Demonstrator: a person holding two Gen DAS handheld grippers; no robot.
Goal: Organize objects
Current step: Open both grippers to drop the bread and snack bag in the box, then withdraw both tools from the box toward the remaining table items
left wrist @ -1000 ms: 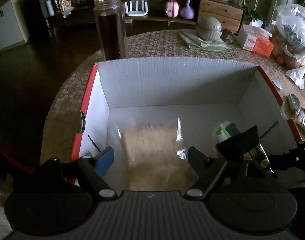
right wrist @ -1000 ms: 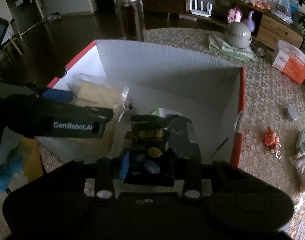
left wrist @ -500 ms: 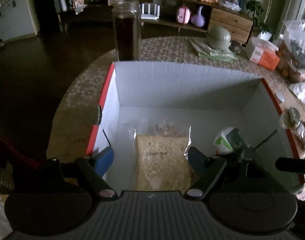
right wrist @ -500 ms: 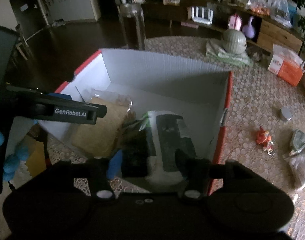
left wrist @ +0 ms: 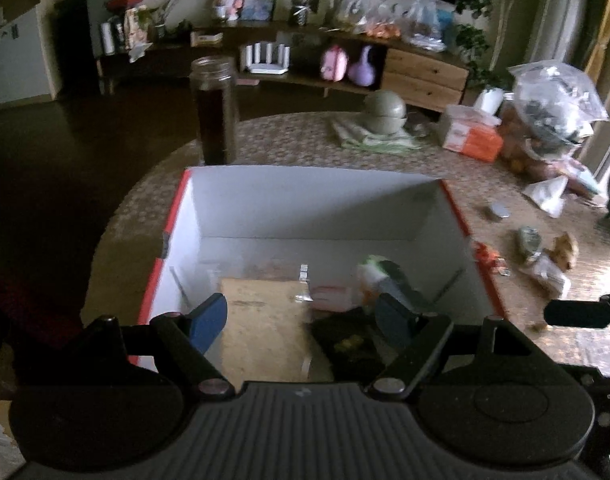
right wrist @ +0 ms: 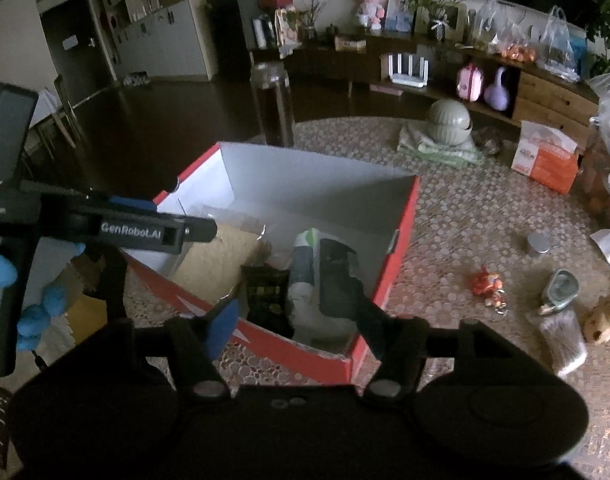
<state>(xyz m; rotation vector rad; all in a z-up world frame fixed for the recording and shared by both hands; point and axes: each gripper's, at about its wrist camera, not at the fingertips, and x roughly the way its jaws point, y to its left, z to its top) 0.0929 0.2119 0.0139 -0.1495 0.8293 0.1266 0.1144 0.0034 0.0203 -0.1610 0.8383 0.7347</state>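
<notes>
On patterned table [right wrist: 457,216]: red box [right wrist: 401,236], jar [left wrist: 215,112].

The right gripper [right wrist: 295,318] hangs with fingers spread and empty above the near wall of the red box [right wrist: 401,248], inside which lie a tan packet [right wrist: 221,252], a dark pouch [right wrist: 267,294] and a white-green bag [right wrist: 325,276], with the left gripper [right wrist: 145,232] beside

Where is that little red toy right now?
In the right wrist view the little red toy lies on the table, just right of the red box, with the small round tin beyond it.
</notes>
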